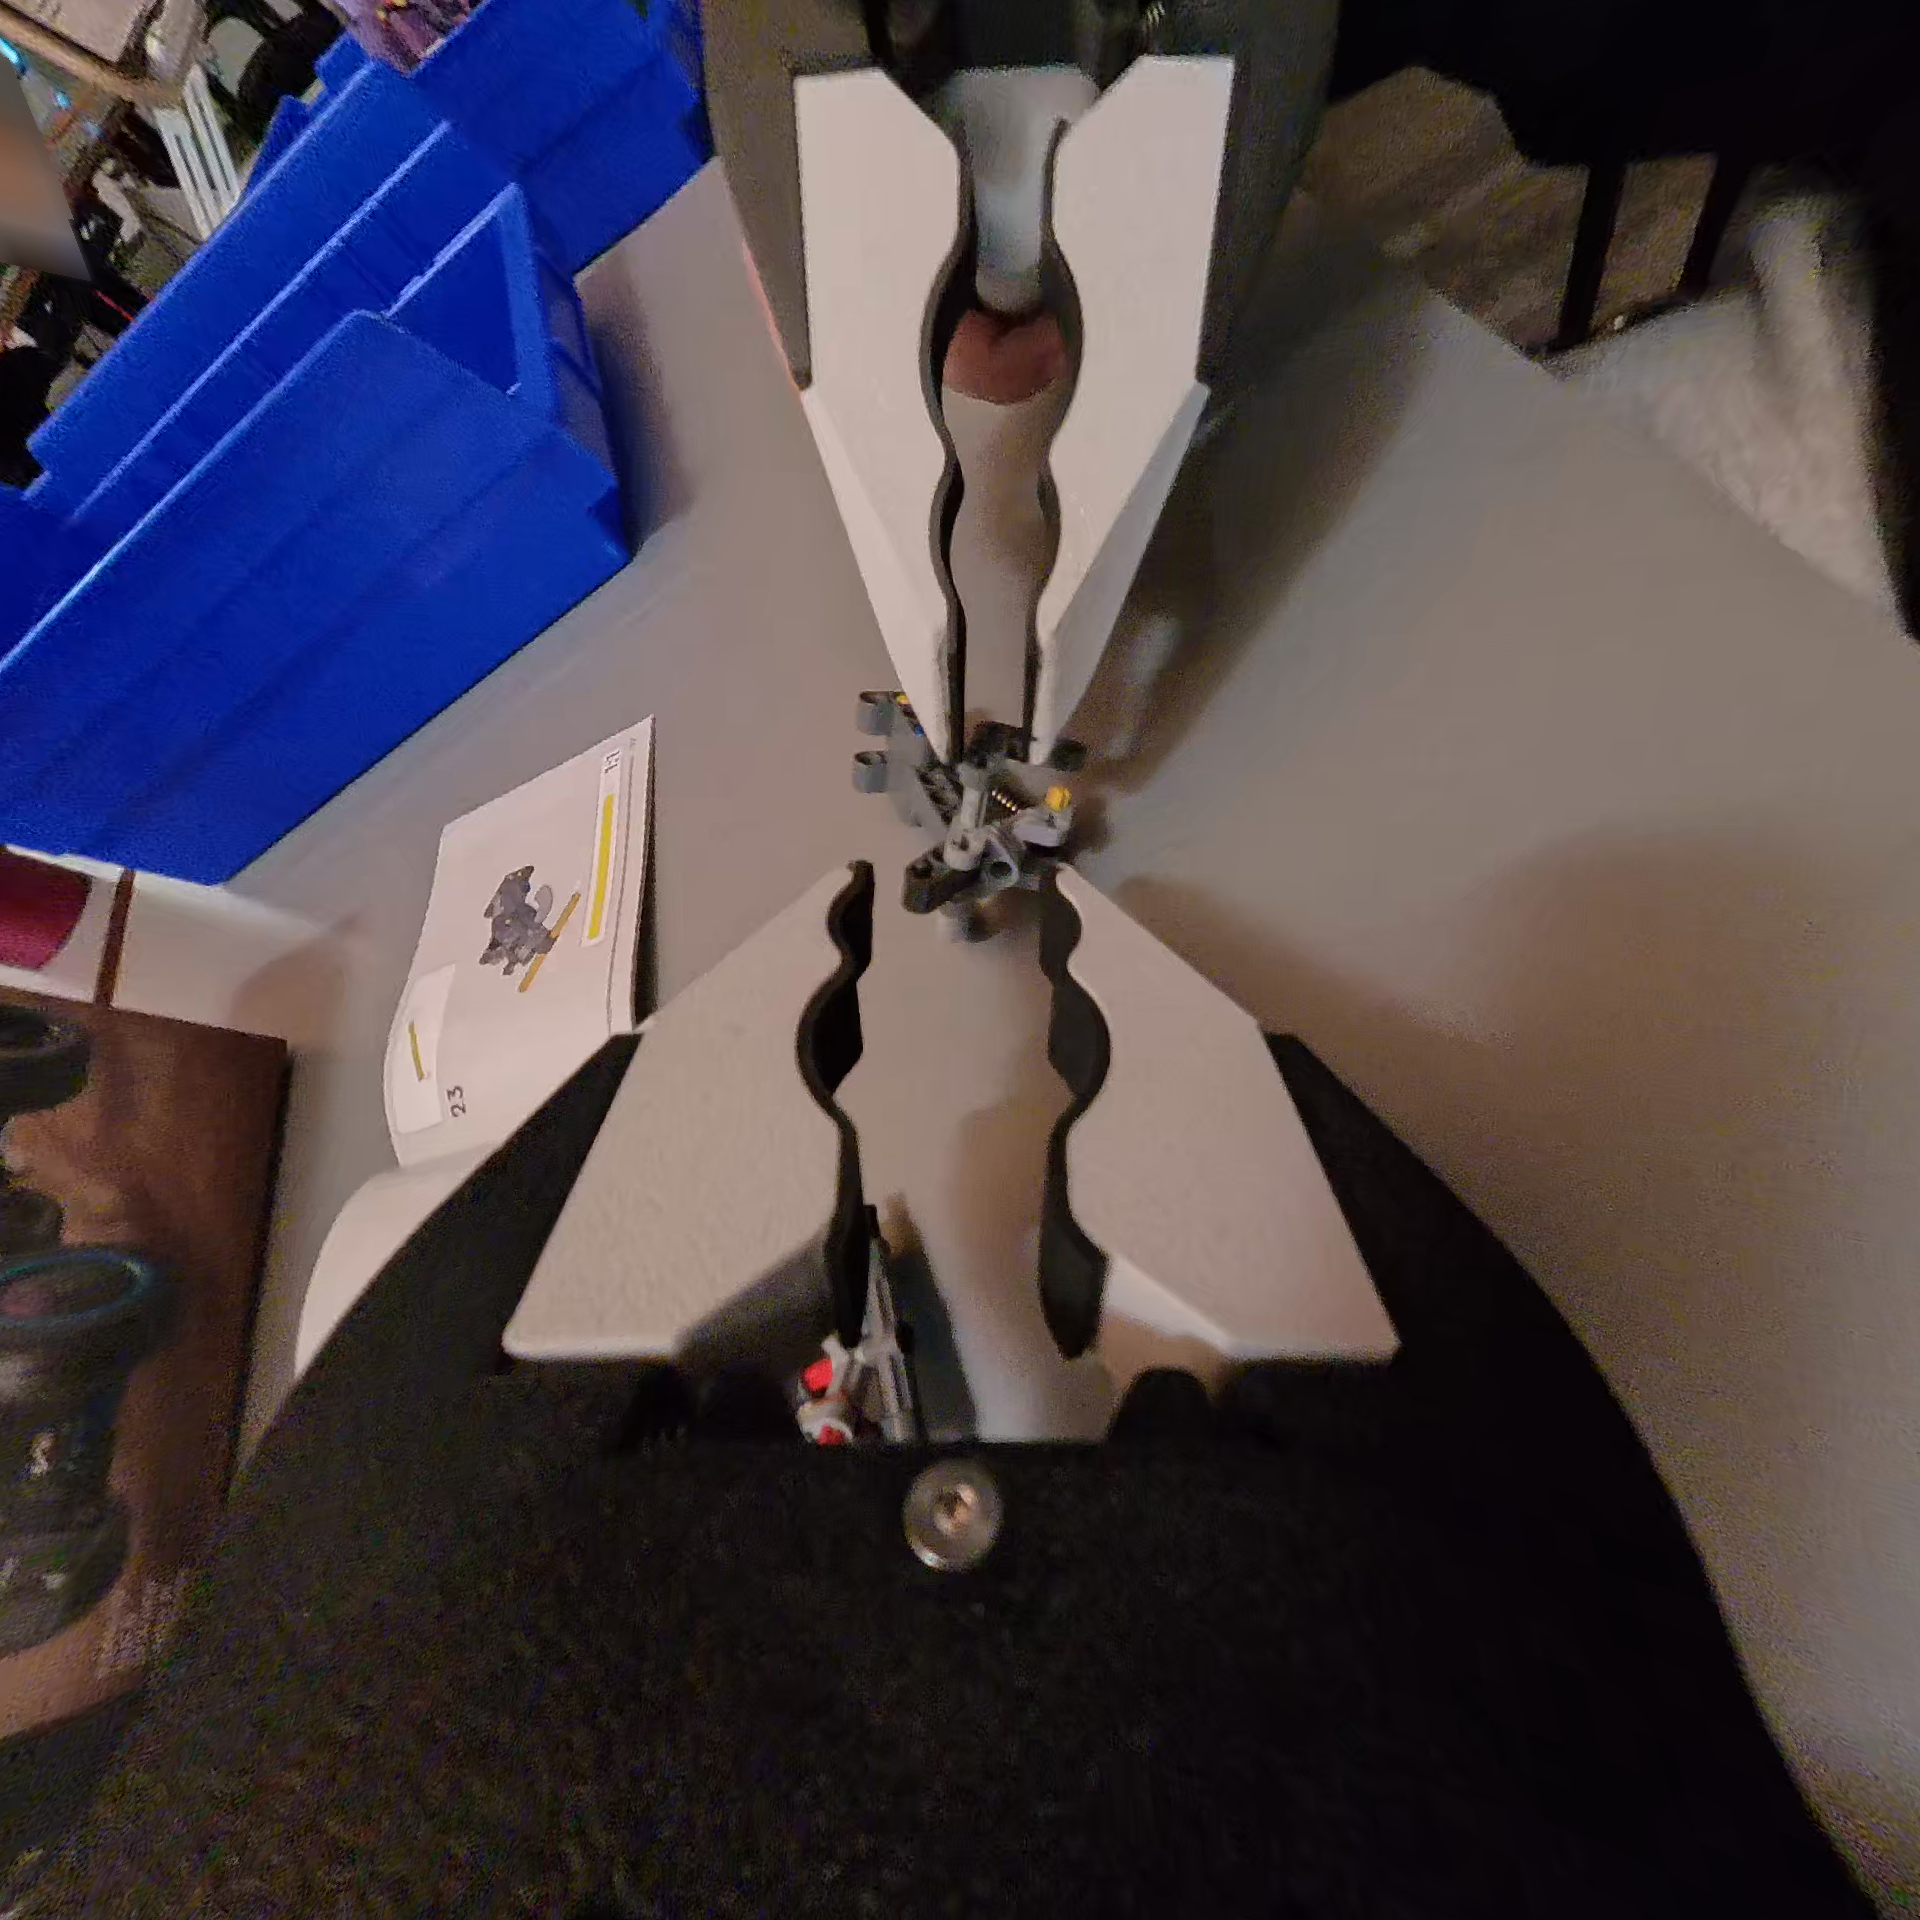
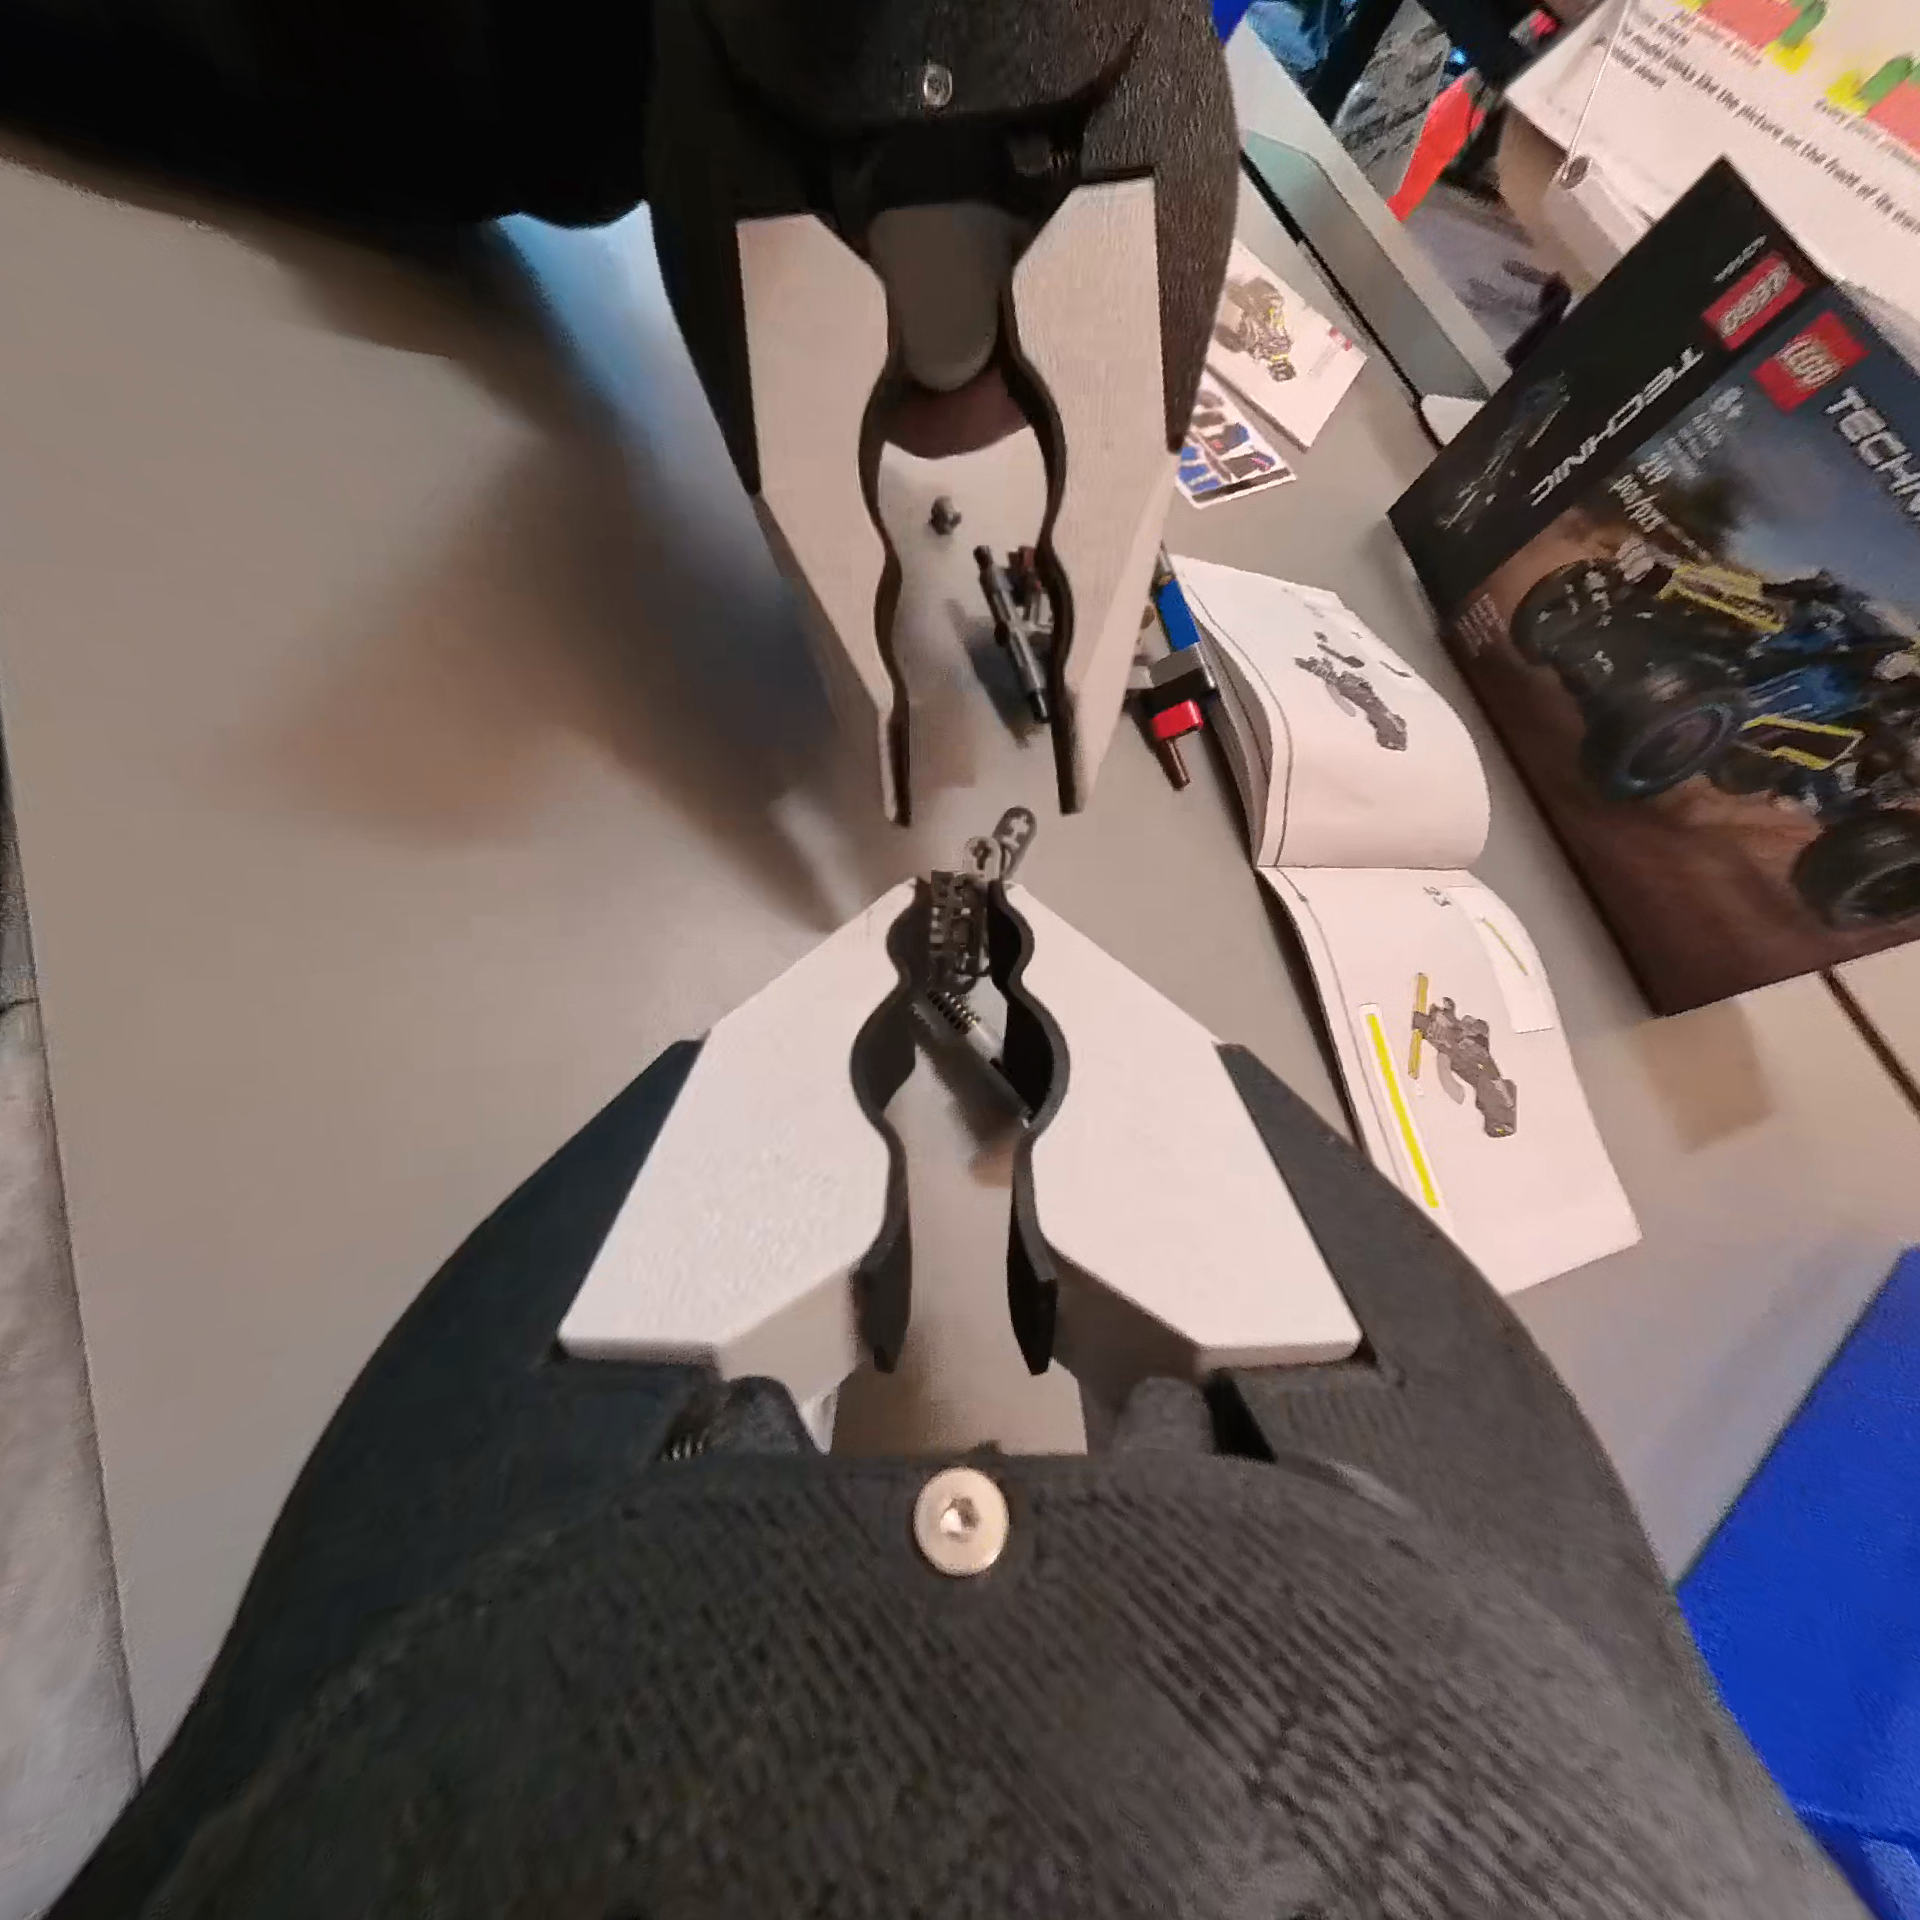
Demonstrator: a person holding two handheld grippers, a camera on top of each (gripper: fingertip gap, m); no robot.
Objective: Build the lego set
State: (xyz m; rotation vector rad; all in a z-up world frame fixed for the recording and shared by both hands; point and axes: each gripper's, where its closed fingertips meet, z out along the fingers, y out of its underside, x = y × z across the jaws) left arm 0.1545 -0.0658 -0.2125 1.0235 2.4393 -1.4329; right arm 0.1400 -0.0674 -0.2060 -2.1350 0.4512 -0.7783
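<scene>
A small grey and black lego assembly with a yellow pin and a coil spring is held above the grey table. My right gripper is shut on it; in the left wrist view that gripper reaches in from the top. My left gripper is open, its fingertips on either side of the assembly's near end, not closed on it. In the right wrist view the left gripper faces mine, its tips just beyond a grey cross-hole piece sticking out of the assembly.
An open instruction booklet lies right of the grippers, also seen in the left wrist view. The set's box stands behind it. Loose parts, a red piece and a sticker sheet lie on the table. Blue bins line one side. The red piece is about 9 cm from my left fingertips.
</scene>
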